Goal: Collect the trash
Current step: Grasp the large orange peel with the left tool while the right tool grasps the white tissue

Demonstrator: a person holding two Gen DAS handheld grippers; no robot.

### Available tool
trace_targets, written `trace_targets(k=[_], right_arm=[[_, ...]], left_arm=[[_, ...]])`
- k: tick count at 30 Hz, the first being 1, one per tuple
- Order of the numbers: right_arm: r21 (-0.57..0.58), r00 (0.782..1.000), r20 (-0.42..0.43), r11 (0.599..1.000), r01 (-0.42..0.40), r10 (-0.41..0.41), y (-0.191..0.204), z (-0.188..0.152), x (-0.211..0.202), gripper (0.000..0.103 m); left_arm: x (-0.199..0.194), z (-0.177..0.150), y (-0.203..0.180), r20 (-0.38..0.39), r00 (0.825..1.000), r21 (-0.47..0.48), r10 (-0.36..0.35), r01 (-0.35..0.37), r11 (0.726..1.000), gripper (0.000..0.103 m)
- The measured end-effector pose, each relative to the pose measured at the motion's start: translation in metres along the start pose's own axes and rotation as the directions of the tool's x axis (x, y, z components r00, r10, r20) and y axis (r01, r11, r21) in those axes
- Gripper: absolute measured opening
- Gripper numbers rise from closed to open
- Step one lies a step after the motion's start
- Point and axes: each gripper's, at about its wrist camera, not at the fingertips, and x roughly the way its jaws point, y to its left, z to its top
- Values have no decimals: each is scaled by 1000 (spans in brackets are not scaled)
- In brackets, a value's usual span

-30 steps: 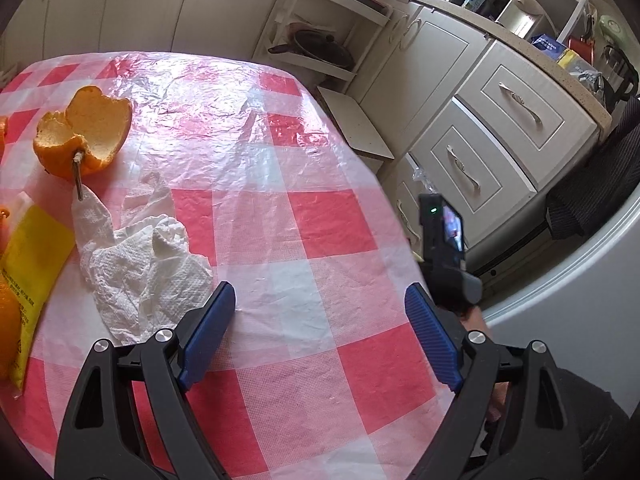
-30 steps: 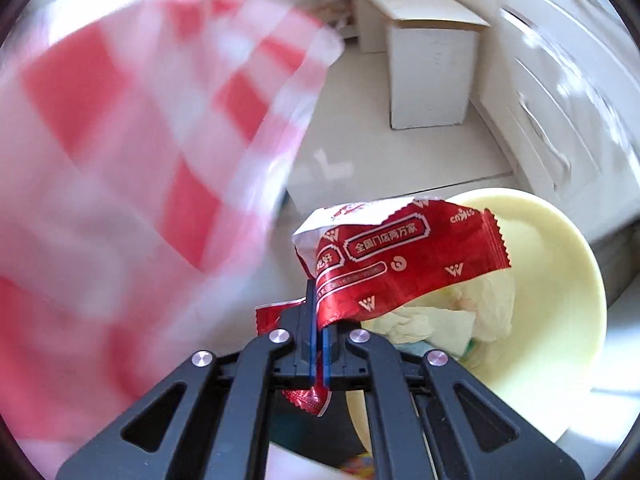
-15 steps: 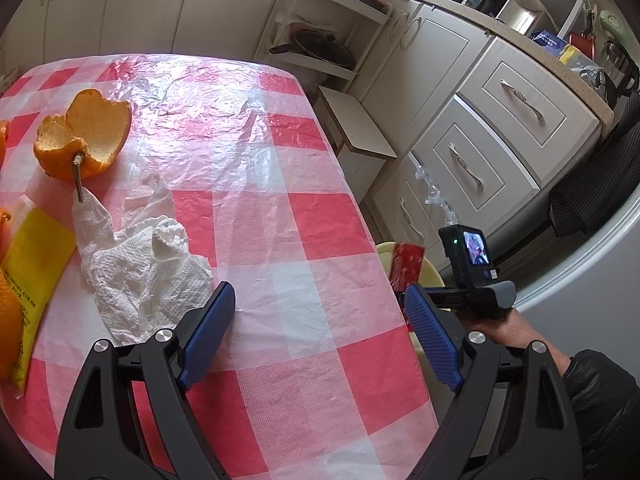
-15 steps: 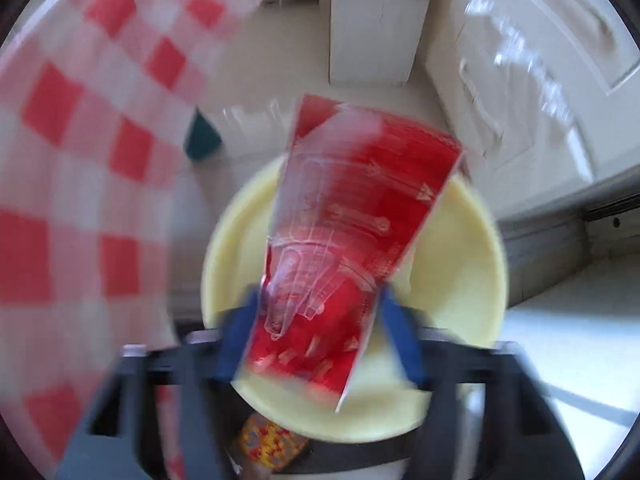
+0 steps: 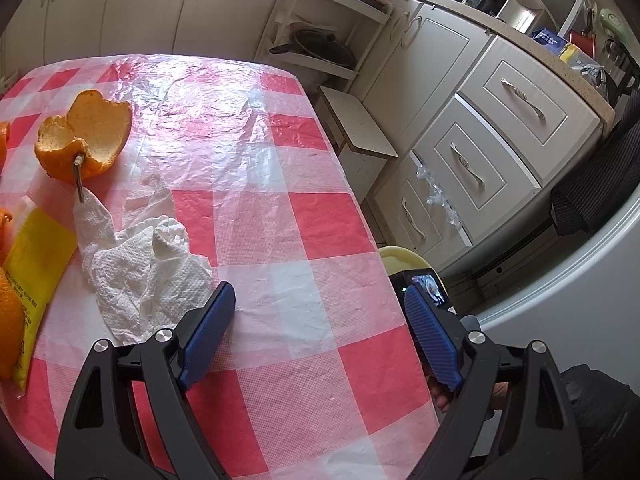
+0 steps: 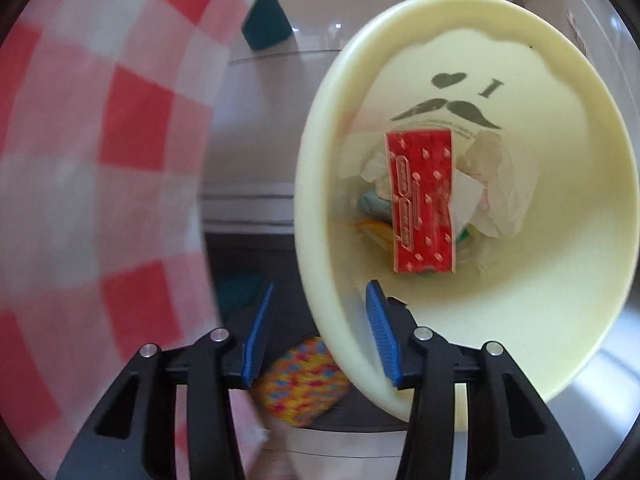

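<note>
Beside your checked table [image 5: 280, 240], the red wrapper [image 6: 422, 204] lies inside the yellow bin [image 6: 560, 240]; your right tool [image 6: 320, 336], just narrowing, is empty above its rim, while your left tool [image 5: 320, 328] waits spread near the tissue [image 5: 148, 276].

The left tongs [image 5: 320, 336] hover wide apart over the red-and-white checked tabletop [image 5: 280, 208], gripping nothing. Just beyond their left pad lies a crumpled white paper towel [image 5: 148, 276]; farther left, hollow orange peel [image 5: 86, 140].

We are seeing the red wrapper [image 6: 423, 201] lying flat on crumpled paper in the cream bin [image 6: 568, 240], while a white tissue [image 5: 148, 276] is lying near the table's [image 5: 320, 240] left edge.
</note>
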Motion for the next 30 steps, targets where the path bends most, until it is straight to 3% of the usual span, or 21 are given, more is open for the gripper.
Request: trace_targets(k=[2, 5, 8, 11, 13, 15, 18, 20, 22, 25, 28, 30], right_arm=[[0, 996, -4, 996, -88, 88, 9, 1, -2, 41], [-53, 992, -34, 991, -121, 120, 32, -6, 2, 41], [-37, 996, 8, 996, -87, 87, 37, -10, -13, 45], [36, 989, 148, 999, 5, -10, 23, -10, -58, 52], [99, 958, 284, 995, 17, -44, 18, -20, -100, 54], [132, 897, 441, 991, -31, -31, 21, -32, -152, 58], [28, 793, 605, 993, -116, 75, 54, -49, -203, 64], [-77, 756, 636, 987, -140, 156, 96, -53, -216, 68], [-186, 764, 602, 971, -150, 233, 145, -50, -210, 68], [-315, 808, 521, 942, -117, 275, 209, -40, -187, 68], [-364, 834, 475, 925, -105, 281, 242, -28, -174, 68], [-368, 838, 461, 922, -118, 291, 252, -28, -169, 68]], left_arm=[[0, 0, -1, 0, 1000, 4, 7, -7, 1000, 83], [-1, -1, -1, -3, 1000, 4, 20, -20, 1000, 83], [-8, -4, 2, -18, 998, 1, 57, -57, 998, 83], [-42, -1, 12, 20, 999, -6, 46, -46, 999, 83], [-75, 8, 19, 61, 997, 17, 57, -58, 998, 83], [-104, 18, 29, 98, 989, 46, 113, -118, 992, 83], [-132, 31, 63, 87, 961, 66, 263, -269, 961, 87], [-133, 34, 88, 40, 941, 61, 336, -338, 939, 87], [-130, 33, 113, -15, 940, 28, 342, -342, 939, 87], [-117, 28, 136, -65, 934, -3, 351, -352, 936, 87], [-102, 23, 146, -106, 927, -8, 360, -363, 932, 83], [-93, 25, 143, -110, 924, 8, 367, -368, 930, 79]])
